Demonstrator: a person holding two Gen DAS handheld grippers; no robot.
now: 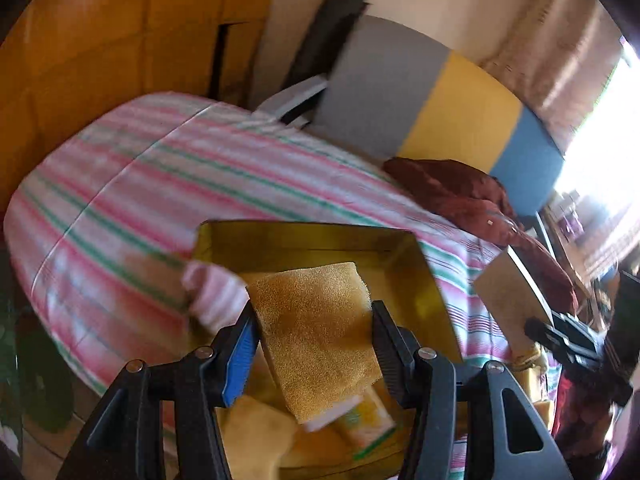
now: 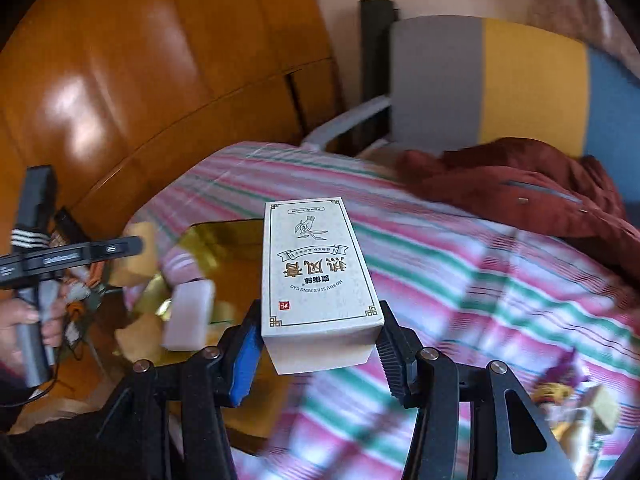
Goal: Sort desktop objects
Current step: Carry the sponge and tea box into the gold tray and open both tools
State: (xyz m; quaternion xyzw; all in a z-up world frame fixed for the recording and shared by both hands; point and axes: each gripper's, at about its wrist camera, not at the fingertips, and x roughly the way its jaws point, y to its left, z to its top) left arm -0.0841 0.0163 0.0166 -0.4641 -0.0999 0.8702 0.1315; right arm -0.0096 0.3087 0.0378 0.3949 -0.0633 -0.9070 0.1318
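My left gripper [image 1: 316, 320] is shut on a yellow sponge [image 1: 316, 328] with a white underside, held over the open gold box [image 1: 304, 236]. The box holds another yellow sponge [image 1: 256, 428] and a yellow-green packet [image 1: 368, 428]. My right gripper [image 2: 320, 320] is shut on a white carton with Chinese print [image 2: 316, 272], held above the striped cloth. In the right wrist view the gold box [image 2: 224, 240] lies to the left, with the left gripper's sponge [image 2: 188, 316] over it. The right gripper with its carton [image 1: 508, 300] shows at the right of the left wrist view.
A pink, green and white striped cloth [image 1: 160, 184] covers the surface. A dark red jacket [image 2: 520, 184] lies at the far right. A grey, yellow and blue headboard [image 1: 440, 112] stands behind. Small yellow items [image 2: 576, 404] lie at the right edge. Wooden cabinet [image 2: 140, 80] to the left.
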